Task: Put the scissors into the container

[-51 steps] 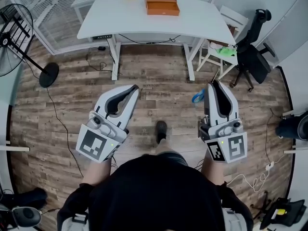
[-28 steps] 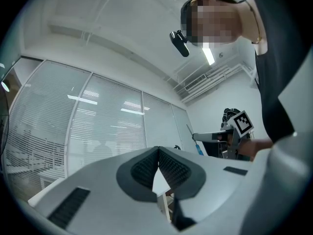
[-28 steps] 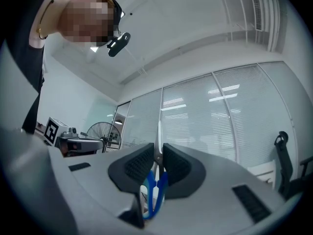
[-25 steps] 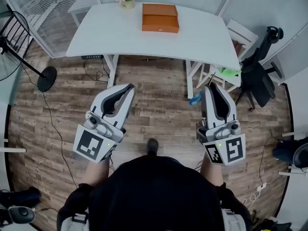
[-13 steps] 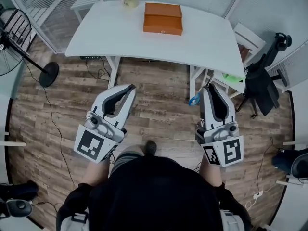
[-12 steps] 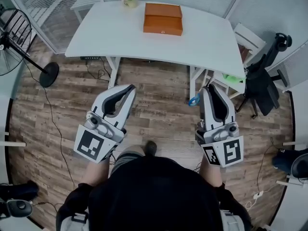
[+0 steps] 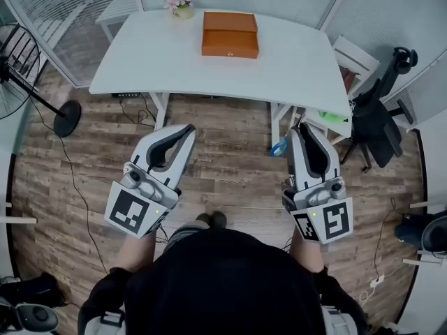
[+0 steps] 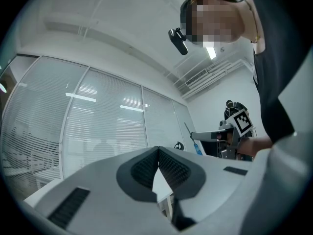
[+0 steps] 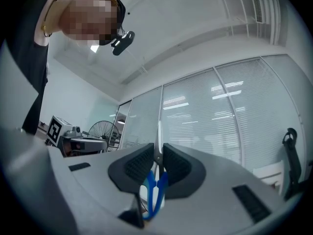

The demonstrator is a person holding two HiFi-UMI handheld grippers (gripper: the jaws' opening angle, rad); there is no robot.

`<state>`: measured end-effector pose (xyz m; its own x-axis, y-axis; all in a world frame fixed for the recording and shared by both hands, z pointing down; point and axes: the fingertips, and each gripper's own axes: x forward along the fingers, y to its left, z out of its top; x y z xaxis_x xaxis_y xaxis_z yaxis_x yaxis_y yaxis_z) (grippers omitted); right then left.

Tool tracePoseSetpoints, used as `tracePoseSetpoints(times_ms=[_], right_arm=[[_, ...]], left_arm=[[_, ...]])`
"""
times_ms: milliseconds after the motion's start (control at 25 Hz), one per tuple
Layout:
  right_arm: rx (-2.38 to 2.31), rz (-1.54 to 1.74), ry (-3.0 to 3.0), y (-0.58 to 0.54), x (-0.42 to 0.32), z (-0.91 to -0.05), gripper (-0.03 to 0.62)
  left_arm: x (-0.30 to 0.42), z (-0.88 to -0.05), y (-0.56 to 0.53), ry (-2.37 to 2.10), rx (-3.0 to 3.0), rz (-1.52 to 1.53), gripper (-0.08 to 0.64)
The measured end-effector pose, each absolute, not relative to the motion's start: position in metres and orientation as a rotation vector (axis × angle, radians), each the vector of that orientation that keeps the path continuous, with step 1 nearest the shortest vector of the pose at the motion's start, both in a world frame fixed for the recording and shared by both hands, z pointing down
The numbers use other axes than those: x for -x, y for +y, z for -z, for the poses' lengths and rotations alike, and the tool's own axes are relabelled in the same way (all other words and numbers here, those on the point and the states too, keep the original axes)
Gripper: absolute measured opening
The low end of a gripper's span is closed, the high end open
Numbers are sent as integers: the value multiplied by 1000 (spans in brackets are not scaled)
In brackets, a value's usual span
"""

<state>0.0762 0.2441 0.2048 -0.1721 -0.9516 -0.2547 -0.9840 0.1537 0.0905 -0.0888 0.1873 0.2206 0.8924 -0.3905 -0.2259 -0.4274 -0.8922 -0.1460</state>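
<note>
Closer now, the white table (image 7: 293, 54) and orange box (image 7: 230, 33) sit lower in frame. Blue-handled scissors (image 9: 155, 190), blades up, stand centre frame, clenched in my right claw (image 9: 157, 153); my left claw (image 8: 158, 153) is closed, empty.

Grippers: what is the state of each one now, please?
Left gripper: closed, with nothing between the jaws.
Right gripper: closed on the scissors, blue handles below the pads, blade pointing up.
</note>
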Motion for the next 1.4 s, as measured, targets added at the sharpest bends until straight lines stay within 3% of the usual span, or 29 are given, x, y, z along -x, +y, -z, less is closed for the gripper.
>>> tracePoseSetpoints(times_ms=[1400], right_arm=[[1859, -340, 2311, 236, -93, -218, 64]], left_arm=[[73, -231, 189, 683, 2861, -253, 14]])
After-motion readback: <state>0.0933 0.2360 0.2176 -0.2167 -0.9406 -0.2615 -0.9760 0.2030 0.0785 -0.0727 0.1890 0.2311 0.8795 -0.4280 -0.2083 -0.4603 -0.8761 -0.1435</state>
